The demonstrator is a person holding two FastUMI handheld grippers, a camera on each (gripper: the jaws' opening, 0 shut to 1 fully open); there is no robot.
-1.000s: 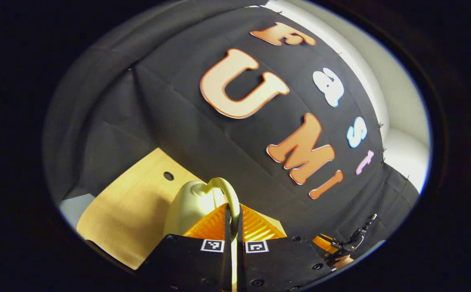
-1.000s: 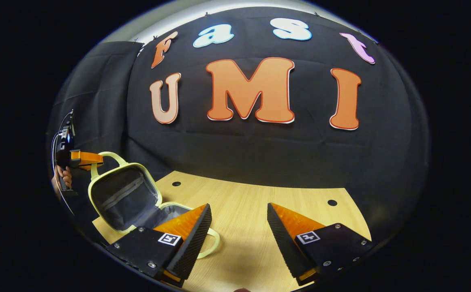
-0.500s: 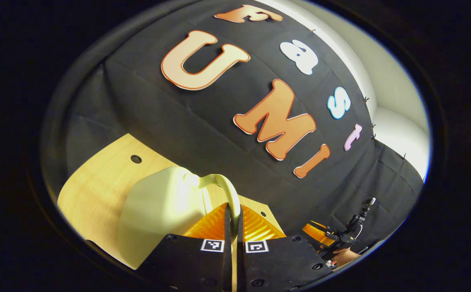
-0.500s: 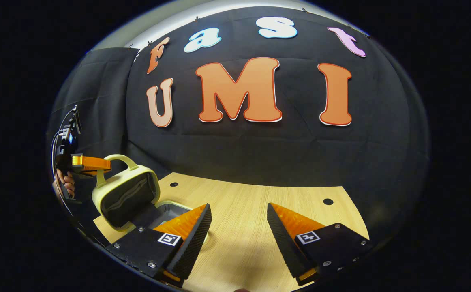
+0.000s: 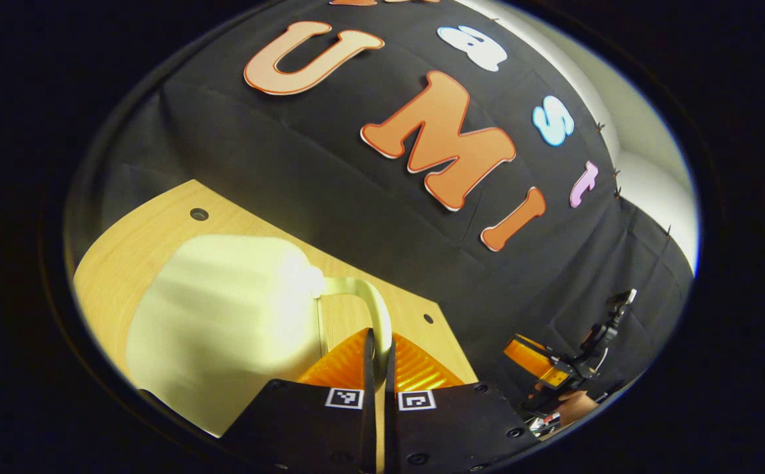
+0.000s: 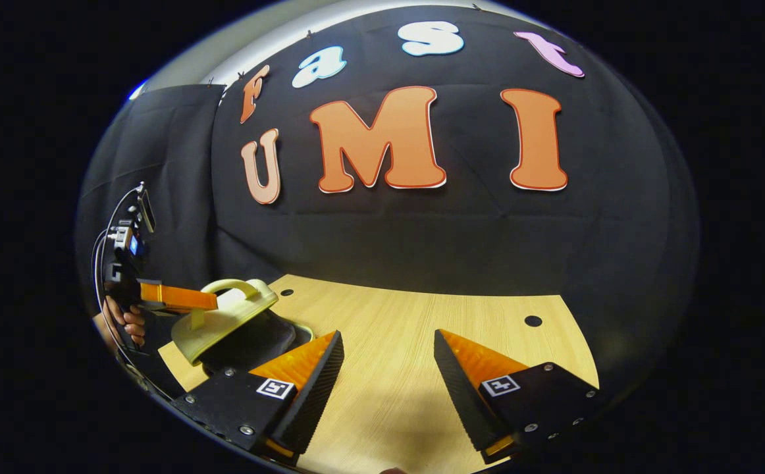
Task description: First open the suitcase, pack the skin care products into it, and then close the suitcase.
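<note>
**Lid handle pinched, case nearly down**

Black cloth hangs behind a pale wooden table (image 6: 409,368) with small round holes in its top.

Left gripper (image 5: 377,345): my two fingers are clenched on the thin pale-yellow loop handle (image 5: 370,306) of the small pale-yellow hard-shell suitcase (image 5: 224,322). In the left gripper view the smooth outer shell of the lid lies just ahead and to the side of my fingers, over the wood, its surface blurred.

From the right gripper view, the same suitcase (image 6: 228,322) sits near the table's left end. Its lid is tilted low over the dark interior, a dark gap showing under the near edge. The left gripper (image 6: 182,297) reaches in from the side at the handle (image 6: 234,286), and my hand (image 6: 126,319) holds its grip.

Right gripper (image 6: 388,368): fingers spread wide, grasping nothing, hovering over bare wood well apart from the suitcase. In the left gripper view it (image 5: 534,359) shows far off against the cloth.
</note>
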